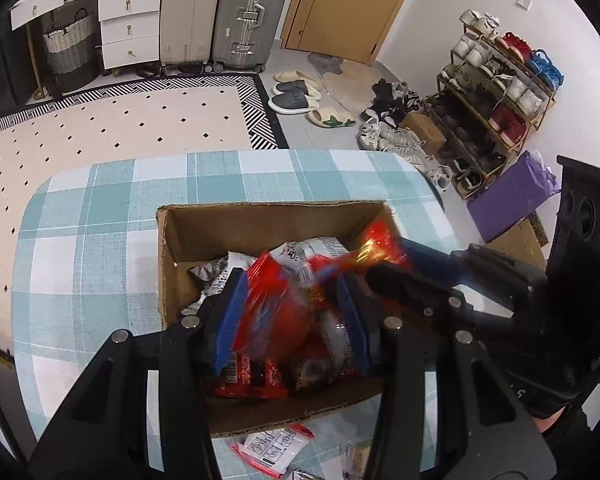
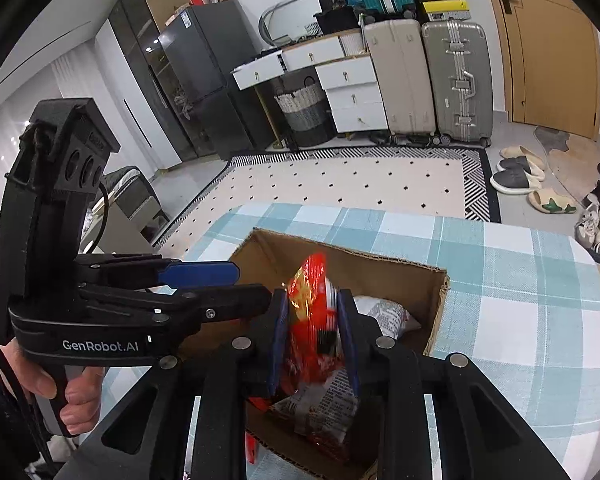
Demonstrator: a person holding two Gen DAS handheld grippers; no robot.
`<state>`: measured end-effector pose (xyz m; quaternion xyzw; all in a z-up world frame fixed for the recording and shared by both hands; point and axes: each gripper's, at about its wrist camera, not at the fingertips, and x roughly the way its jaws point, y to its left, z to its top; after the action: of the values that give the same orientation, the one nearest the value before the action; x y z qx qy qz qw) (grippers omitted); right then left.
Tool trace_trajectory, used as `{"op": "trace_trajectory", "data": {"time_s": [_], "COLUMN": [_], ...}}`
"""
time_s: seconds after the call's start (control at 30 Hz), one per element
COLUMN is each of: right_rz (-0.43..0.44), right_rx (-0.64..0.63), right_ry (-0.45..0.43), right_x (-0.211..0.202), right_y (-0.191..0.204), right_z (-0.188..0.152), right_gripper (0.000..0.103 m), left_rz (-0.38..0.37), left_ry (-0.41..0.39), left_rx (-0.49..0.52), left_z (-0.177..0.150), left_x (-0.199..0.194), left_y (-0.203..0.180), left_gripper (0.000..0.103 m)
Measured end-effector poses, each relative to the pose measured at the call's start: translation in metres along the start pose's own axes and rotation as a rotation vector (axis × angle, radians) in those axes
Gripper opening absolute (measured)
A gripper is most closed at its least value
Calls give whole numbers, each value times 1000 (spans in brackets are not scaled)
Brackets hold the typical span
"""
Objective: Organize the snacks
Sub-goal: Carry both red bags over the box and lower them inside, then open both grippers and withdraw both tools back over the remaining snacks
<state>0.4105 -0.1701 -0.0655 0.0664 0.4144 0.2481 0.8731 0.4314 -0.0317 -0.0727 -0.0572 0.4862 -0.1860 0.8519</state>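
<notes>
An open cardboard box [image 1: 188,228] stands on the checked tablecloth and holds several red and silver snack packets [image 1: 260,376]. My left gripper [image 1: 292,316] hangs over the box with its blue pads apart; a blurred red packet [image 1: 276,308] lies between them, grip unclear. My right gripper [image 2: 314,332] is shut on a red snack packet [image 2: 312,320] above the box [image 2: 400,276]. It enters the left wrist view from the right [image 1: 384,268], holding that packet [image 1: 376,248]. The left gripper shows in the right wrist view [image 2: 220,284], open.
More snack packets [image 1: 272,446] lie on the cloth in front of the box. The table edge [image 1: 32,216] drops to a dotted rug [image 1: 112,120]. Suitcases [image 1: 240,16], drawers, slippers and a shoe rack [image 1: 492,100] stand beyond.
</notes>
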Motion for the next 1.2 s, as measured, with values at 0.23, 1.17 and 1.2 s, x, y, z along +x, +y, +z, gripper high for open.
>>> {"op": "trace_trajectory", "data": {"time_s": [0.23,1.17,1.2], "right_rz": [-10,-38,-39], "right_rx": [-19,-75,-79], "right_ry": [-45,-271,-278], "right_x": [-23,-168,-172], "right_y": [11,88,91], "right_z": [-3,-84,-89], "right_gripper": [31,85,85], "left_rz": [26,143,150], "left_ry": [-26,-330,-338], "left_rx": [6,17,18], "left_z": [-11,-123,-128], "left_x": [-26,-184,-188], "left_y": [-8,-38,-39], "left_gripper": [64,94,103]}}
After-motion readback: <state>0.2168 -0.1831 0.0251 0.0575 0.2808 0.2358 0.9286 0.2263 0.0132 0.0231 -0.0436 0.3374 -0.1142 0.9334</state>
